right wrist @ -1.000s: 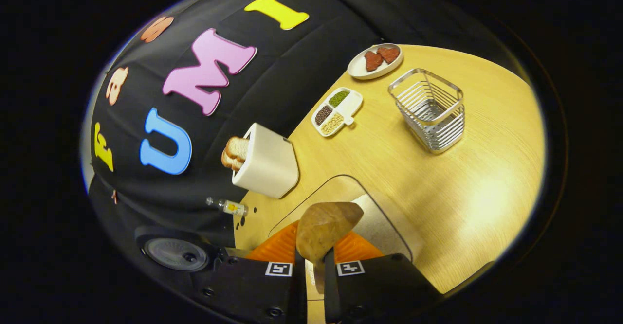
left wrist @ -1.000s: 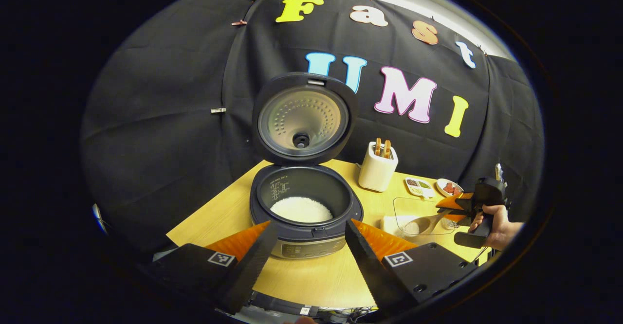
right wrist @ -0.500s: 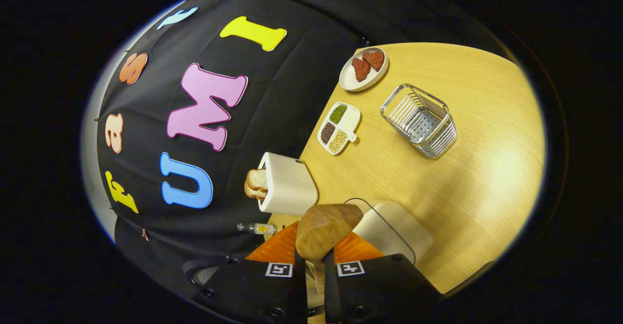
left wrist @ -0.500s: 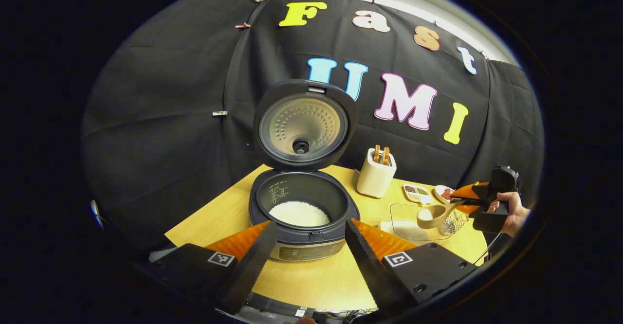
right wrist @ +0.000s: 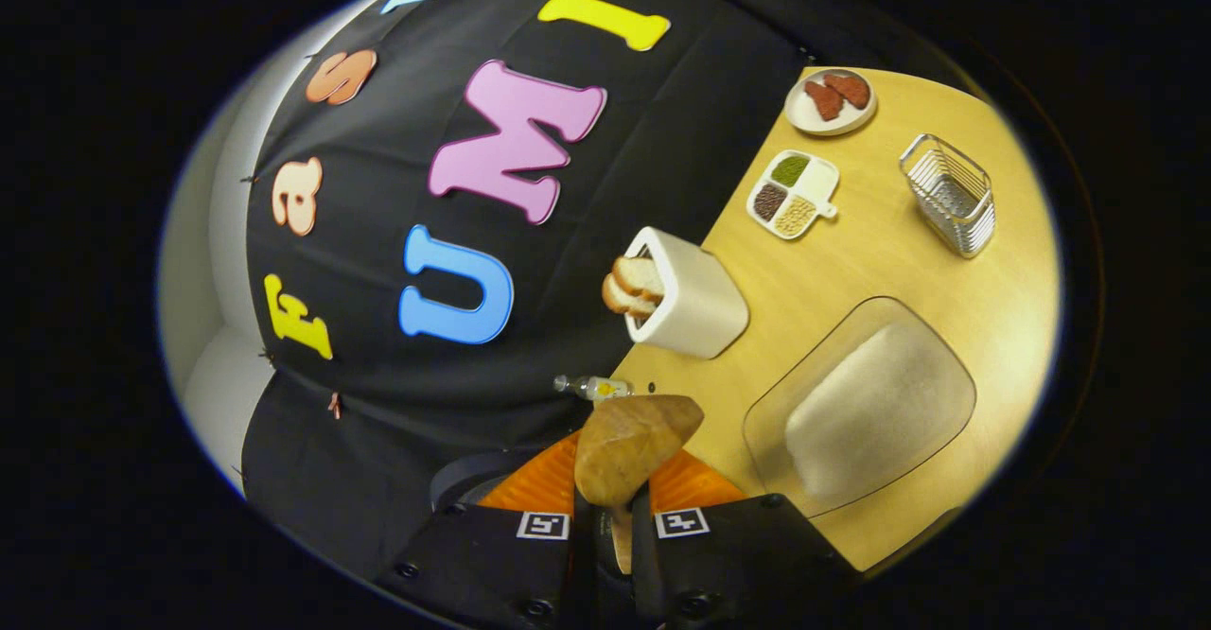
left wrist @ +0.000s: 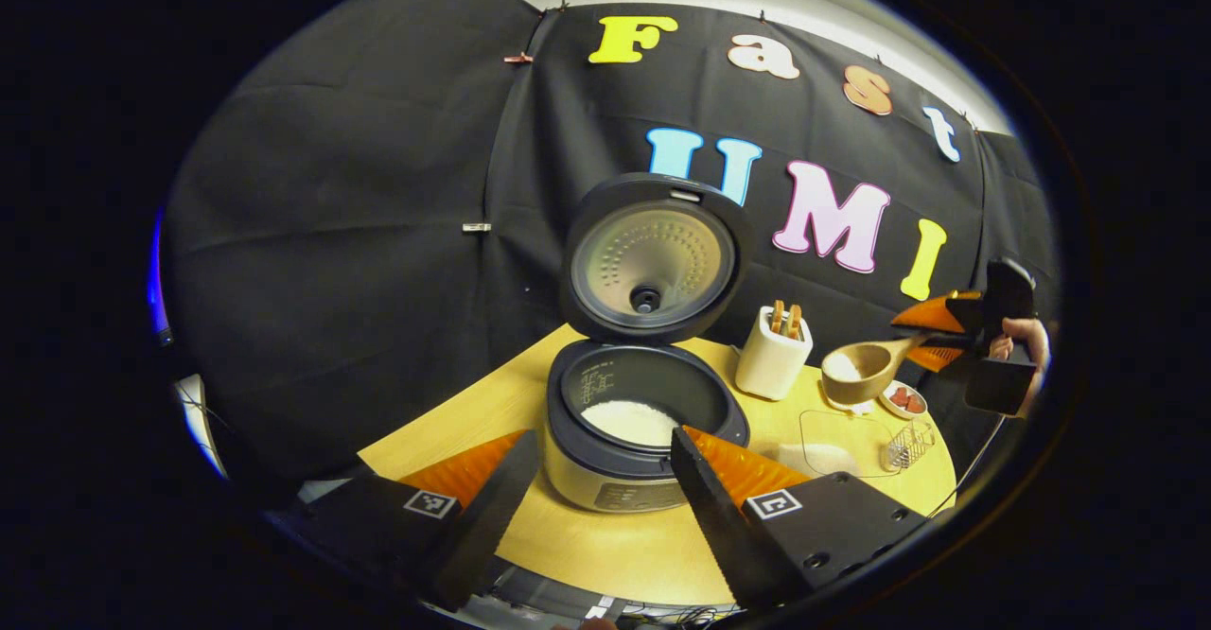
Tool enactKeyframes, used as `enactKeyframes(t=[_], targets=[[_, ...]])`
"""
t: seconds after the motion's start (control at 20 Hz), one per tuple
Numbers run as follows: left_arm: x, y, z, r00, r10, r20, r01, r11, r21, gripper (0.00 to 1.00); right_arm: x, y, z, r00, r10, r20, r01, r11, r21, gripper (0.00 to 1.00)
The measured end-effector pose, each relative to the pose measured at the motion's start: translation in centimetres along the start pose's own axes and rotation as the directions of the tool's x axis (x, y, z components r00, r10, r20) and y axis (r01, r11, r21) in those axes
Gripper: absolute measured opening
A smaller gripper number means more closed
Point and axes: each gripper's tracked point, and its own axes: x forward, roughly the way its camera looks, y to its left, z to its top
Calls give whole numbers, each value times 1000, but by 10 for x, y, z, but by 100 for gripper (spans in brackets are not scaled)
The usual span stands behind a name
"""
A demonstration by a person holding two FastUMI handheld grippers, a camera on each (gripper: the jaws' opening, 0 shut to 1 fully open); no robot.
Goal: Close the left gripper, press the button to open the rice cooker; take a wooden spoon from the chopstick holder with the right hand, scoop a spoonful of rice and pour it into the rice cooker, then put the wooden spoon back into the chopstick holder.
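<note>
Lifted clear of the glass dish (right wrist: pixel 856 403), the wooden spoon (left wrist: pixel 863 370) (handle pinched in the right gripper (left wrist: pixel 932 339)) should stay level until above the open rice cooker (left wrist: pixel 645 408), while the left gripper (left wrist: pixel 596 479) idles spread.

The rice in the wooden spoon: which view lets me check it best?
The left gripper view: the wooden spoon, held by the right gripper, shows its bowl heaped with rice. The right gripper view shows the bowl's underside.

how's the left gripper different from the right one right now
The left gripper is open and empty, low in front of the rice cooker. The right gripper is shut on the wooden spoon, raised above the table. Both are hand-held.
</note>
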Motion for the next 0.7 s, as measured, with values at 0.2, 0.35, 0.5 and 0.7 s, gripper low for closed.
enactKeyframes(t=[0.2, 0.35, 0.5, 0.7], targets=[[0, 19, 3, 999, 34, 3, -34, 999, -19, 95, 26, 52, -38, 995, 79, -55, -81, 996, -31, 18], [2, 32, 6, 998, 55, 7, -55, 998, -30, 95, 50, 67, -60, 994, 82, -72, -88, 992, -90, 18], [5, 48, 10, 996, 84, 9, -84, 996, -31, 95, 70, 72, -82, 994, 71, -84, -85, 981, -172, 18], [11, 54, 8, 996, 87, -10, -88, 994, -65, 95, 92, 80, -108, 993, 63, -100, -91, 946, -312, 18]])
